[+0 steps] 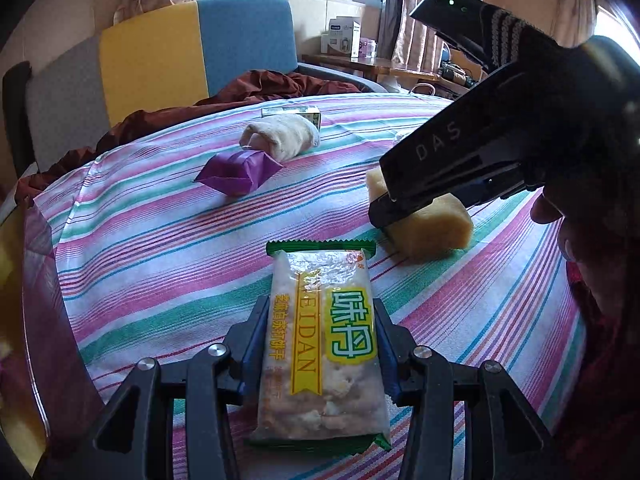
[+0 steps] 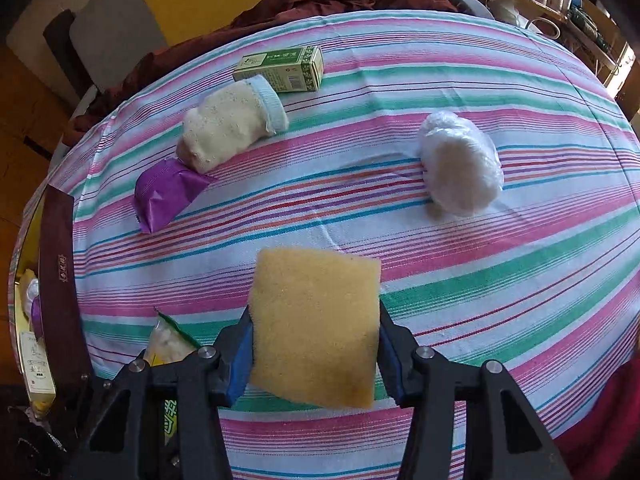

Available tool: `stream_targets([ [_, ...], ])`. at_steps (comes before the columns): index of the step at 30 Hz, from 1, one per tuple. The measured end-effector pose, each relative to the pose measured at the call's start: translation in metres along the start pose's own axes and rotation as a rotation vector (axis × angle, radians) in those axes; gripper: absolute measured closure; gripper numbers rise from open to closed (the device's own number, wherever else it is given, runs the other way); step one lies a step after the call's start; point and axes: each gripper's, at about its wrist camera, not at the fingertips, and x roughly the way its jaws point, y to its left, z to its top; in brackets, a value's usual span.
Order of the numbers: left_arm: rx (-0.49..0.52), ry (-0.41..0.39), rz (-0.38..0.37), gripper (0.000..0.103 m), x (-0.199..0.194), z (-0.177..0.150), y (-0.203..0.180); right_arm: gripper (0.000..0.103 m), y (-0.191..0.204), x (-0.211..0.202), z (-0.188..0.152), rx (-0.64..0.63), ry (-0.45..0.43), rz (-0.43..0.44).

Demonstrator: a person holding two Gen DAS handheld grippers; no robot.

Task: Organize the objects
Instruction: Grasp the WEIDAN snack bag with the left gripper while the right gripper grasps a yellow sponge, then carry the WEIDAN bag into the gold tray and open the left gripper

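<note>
Left gripper [image 1: 320,344] clamps the cracker packet [image 1: 320,344], right gripper [image 2: 314,344] squeezes the yellow sponge [image 2: 316,324]. Only the right view catches the white plastic-wrapped bundle [image 2: 460,164]; the left view has the right gripper blocking it.

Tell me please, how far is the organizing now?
Done: a box at the table's left edge already holds some items. In hand: the left gripper grips a cracker pack, and the right gripper grips a sponge. Left on the cloth: a purple packet, a sock, a green carton and a white bundle.
</note>
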Motion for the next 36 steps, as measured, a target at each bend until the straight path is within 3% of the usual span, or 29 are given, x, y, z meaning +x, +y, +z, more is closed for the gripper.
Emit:
stream_targets([
  [9, 0.000, -0.003, 0.004, 0.055, 0.000, 0.000, 0.001, 0.050, 0.000, 0.003, 0.002, -0.022, 0.001, -0.019],
  [12, -0.040, 0.021, -0.011, 0.056, -0.005, 0.001, 0.006, 0.050, 0.000, 0.004, 0.002, -0.039, -0.001, -0.031],
  [15, -0.126, 0.028, -0.052, 0.056, -0.026, 0.006, 0.017, 0.050, 0.000, 0.002, -0.001, -0.041, -0.004, -0.027],
  [20, -0.157, -0.087, -0.032, 0.056, -0.093, 0.024, 0.042, 0.050, 0.003, 0.001, -0.003, -0.066, -0.009, -0.048],
  [23, -0.215, -0.107, 0.020, 0.055, -0.123, 0.033, 0.082, 0.050, 0.003, 0.001, -0.004, -0.115, -0.006, -0.049],
  [28, -0.434, -0.086, 0.131, 0.055, -0.155, 0.026, 0.192, 0.050, 0.003, 0.000, -0.005, -0.127, -0.009, -0.064],
  [31, -0.543, -0.047, 0.203, 0.055, -0.162, 0.013, 0.255, 0.050, 0.003, -0.001, -0.006, -0.134, -0.011, -0.073],
  [36, -0.703, 0.092, 0.207, 0.056, -0.141, -0.017, 0.329, 0.050, -0.001, 0.002, -0.004, -0.141, -0.012, -0.080],
])
